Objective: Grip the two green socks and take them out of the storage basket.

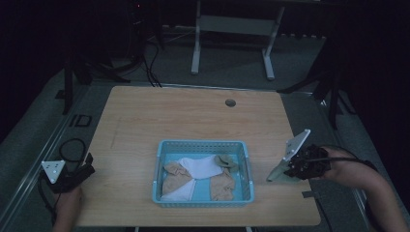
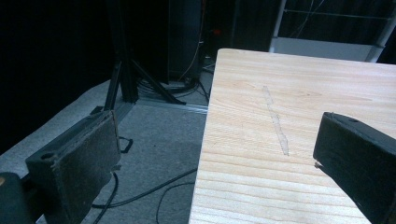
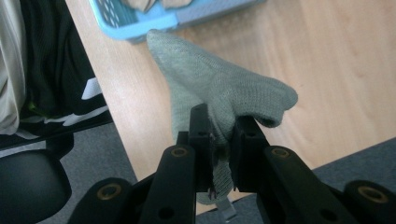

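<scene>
My right claw [image 3: 219, 135] pinches a grey sock [image 3: 219, 84] right of the basket [image 1: 203, 145], out over the counter [image 1: 193, 111]. By my reckoning several socks [image 1: 198, 176] remain inside; my left claw [image 1: 80, 174] gapes empty, left of it.

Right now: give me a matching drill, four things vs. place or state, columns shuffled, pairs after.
1. grey sock
2. basket
3. left gripper
4. white sock

a. open, at the table's left edge
b. lying in the basket
c. pinched in the right gripper
d. mid-table, near the front edge

Pairs: 1-c, 2-d, 3-a, 4-b
</scene>
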`<state>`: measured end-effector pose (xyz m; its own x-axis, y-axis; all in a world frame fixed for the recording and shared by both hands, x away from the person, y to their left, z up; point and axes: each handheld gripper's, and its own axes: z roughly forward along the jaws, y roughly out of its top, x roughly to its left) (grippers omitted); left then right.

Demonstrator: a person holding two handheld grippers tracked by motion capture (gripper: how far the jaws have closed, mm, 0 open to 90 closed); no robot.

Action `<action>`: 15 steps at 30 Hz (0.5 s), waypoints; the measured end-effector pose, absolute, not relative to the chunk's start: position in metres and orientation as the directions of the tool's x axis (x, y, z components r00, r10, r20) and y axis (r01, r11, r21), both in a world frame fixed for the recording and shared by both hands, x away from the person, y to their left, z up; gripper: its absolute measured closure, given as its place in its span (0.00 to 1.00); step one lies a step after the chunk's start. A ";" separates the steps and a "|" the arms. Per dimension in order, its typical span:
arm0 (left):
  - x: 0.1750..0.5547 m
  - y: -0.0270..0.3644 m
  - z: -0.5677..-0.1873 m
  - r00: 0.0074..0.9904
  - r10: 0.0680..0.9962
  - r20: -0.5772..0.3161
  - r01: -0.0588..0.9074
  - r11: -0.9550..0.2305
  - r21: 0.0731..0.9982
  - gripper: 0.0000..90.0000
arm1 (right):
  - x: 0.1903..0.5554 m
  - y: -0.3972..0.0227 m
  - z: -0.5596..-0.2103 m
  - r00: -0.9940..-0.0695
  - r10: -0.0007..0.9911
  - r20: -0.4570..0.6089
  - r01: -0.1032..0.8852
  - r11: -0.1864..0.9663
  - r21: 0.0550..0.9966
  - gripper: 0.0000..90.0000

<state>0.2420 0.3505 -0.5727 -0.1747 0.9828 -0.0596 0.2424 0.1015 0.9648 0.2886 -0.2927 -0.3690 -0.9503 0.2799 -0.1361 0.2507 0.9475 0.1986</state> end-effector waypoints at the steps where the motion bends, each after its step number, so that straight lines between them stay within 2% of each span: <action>1: 0.242 0.351 -0.573 -0.175 0.983 -0.060 0.241 0.102 0.965 0.01 | 0.288 -0.294 -0.375 -0.951 0.283 -0.124 0.256 0.946 0.200 0.90; 11: 0.242 0.351 -0.573 -0.173 0.983 -0.061 0.242 0.102 0.965 0.01 | 0.297 -0.303 -0.448 -0.956 0.292 -0.021 0.282 0.936 0.210 0.90; 15: 0.242 0.351 -0.573 -0.173 0.983 -0.061 0.242 0.102 0.965 0.01 | 0.305 -0.305 -0.477 -0.949 0.316 0.000 0.310 0.932 0.186 0.89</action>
